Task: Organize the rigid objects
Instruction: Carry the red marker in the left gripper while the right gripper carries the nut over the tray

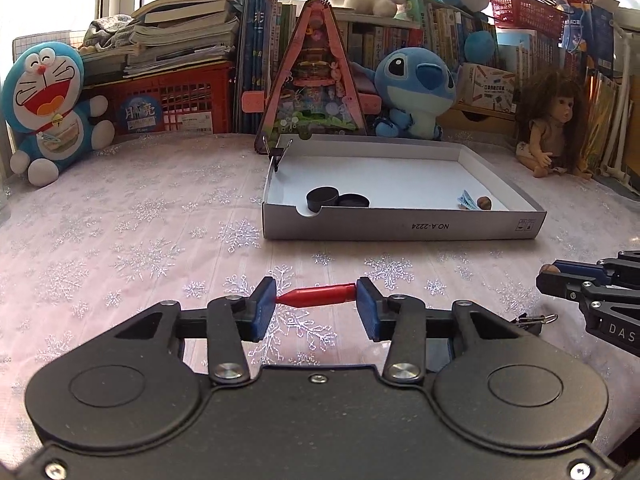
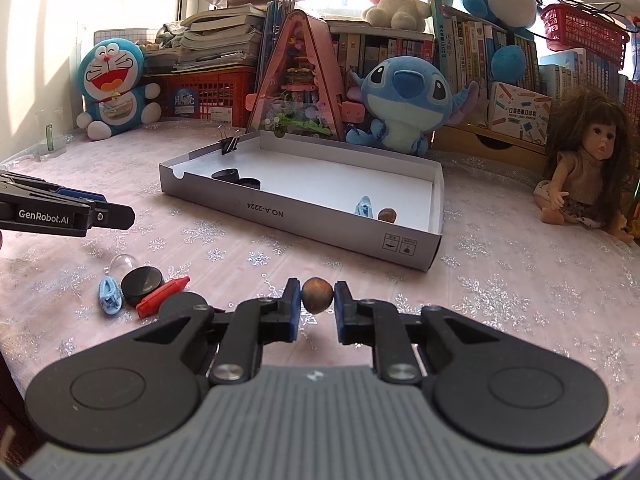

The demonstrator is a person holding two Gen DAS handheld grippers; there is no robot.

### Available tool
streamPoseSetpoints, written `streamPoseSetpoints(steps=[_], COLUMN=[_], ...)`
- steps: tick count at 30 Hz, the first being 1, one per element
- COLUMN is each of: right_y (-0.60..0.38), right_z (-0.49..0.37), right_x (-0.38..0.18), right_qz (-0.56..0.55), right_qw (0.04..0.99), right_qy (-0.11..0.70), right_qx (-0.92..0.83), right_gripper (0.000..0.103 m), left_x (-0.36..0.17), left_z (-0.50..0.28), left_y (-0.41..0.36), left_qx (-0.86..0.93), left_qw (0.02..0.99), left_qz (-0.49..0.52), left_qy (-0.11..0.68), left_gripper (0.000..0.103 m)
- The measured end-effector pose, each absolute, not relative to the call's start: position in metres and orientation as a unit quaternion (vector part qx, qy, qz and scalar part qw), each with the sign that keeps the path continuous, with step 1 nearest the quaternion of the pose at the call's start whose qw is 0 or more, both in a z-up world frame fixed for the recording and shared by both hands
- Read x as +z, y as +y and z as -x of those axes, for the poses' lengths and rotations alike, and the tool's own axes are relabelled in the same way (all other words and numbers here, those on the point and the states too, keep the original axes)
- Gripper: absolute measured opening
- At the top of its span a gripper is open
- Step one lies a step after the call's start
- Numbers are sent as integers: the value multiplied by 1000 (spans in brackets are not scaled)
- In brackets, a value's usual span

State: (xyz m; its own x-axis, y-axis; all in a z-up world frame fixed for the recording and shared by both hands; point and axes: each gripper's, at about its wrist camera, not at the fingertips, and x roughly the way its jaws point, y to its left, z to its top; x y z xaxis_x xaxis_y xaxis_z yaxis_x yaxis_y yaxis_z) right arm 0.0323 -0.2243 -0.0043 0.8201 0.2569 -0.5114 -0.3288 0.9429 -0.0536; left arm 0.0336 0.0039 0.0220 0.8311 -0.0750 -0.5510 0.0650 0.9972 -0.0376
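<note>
Closest to my left camera, the left gripper (image 1: 316,296) has its jaws narrowed on a red clip (image 1: 318,294), which spans the gap end to end between the blue pads, its tapered tip on the left pad and its blunt end on the right. It looks like light, stiff plastic; held by its ends it could pivot or pop out if I squeeze harder, so I judge a hold across the thicker middle would be safer.

My landmark is the grey box (image 1: 400,226). Both grippers hover in front of its printed long wall, over the snowflake-patterned counter (image 1: 140,220). Inside the box, near the left front corner by the notch, sit two black round lids (image 1: 336,199); a binder clip (image 1: 276,156) grips the left wall farther back; near the right front corner lie a blue hair clip (image 1: 469,200) and a brown nut (image 1: 484,202).

Off to the right, the right gripper (image 2: 317,295) has its jaws nearly closed on a second brown nut (image 2: 317,295), held clear of the counter. Hard, round and probably smooth, it may roll out of flat pads, so I would keep it centred.

Left of the box's front wall and nearer the right camera, a blue clip (image 2: 109,295), a black lid (image 2: 143,282), another red clip (image 2: 162,297) and a clear dome (image 2: 120,264) are yet to be stowed.
</note>
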Motion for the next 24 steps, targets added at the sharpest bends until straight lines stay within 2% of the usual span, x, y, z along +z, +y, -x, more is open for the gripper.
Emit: streamPoseSetpoints(steps=[14,24], right_y=[-242,-259], right_z=[-82,-146], right_x=[18,34], right_qz=[25,-30], right_qw=[958,950], right_qy=[265,295], right_qx=[112,98], right_gripper=[22,22], left_x=[60,68], left_z=[-97,-170], left_y=[-1,-1], left_qx=[-55,-66], left_qw=[961,950], left_qz=[14,32], left_qy=[272,305], left_gripper=[41,41])
